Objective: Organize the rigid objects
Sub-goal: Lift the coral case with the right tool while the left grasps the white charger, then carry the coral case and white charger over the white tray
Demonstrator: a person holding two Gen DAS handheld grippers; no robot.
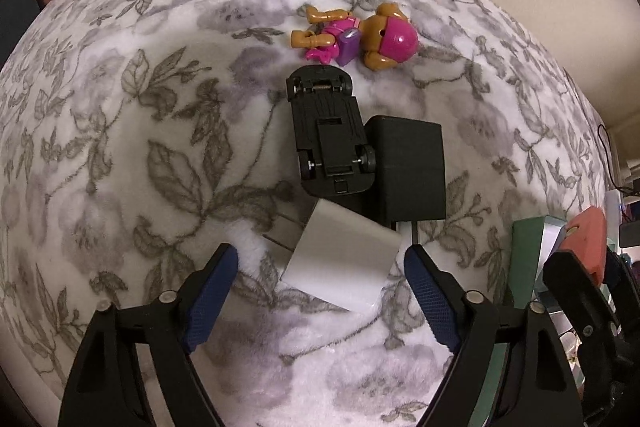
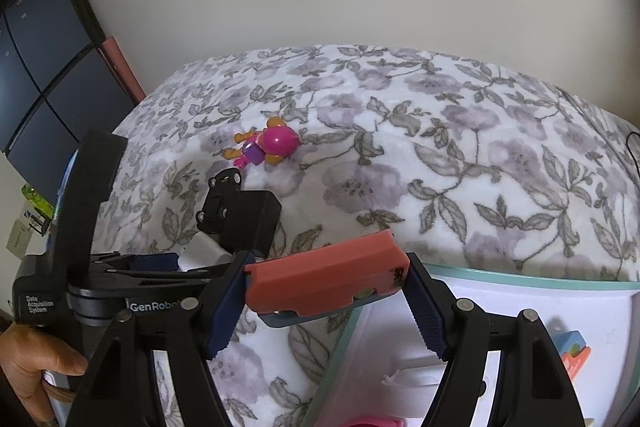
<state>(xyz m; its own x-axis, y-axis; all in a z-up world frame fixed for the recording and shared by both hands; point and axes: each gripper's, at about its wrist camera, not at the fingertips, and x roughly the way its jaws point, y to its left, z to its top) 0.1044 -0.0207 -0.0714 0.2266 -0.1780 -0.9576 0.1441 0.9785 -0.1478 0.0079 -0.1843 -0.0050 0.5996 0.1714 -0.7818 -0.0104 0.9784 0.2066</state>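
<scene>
My left gripper (image 1: 320, 287) is open, its blue pads either side of a white plug adapter (image 1: 340, 261) lying on the floral blanket (image 1: 120, 147). Beyond it lie an upturned black toy car (image 1: 328, 131), a black power adapter (image 1: 408, 171) and a pink and tan toy figure (image 1: 356, 37). My right gripper (image 2: 326, 291) is shut on a coral-red block (image 2: 324, 279) and holds it above the edge of a white bin with a teal rim (image 2: 540, 279). The car (image 2: 218, 201), black adapter (image 2: 250, 223) and figure (image 2: 268, 145) also show in the right wrist view.
The white bin holds a blue and orange toy (image 2: 574, 349) and a pink item (image 2: 372, 421) at its near edge. A dark cabinet (image 2: 44, 75) stands at the left by the wall. The left gripper's body (image 2: 92, 267) is close beside my right gripper.
</scene>
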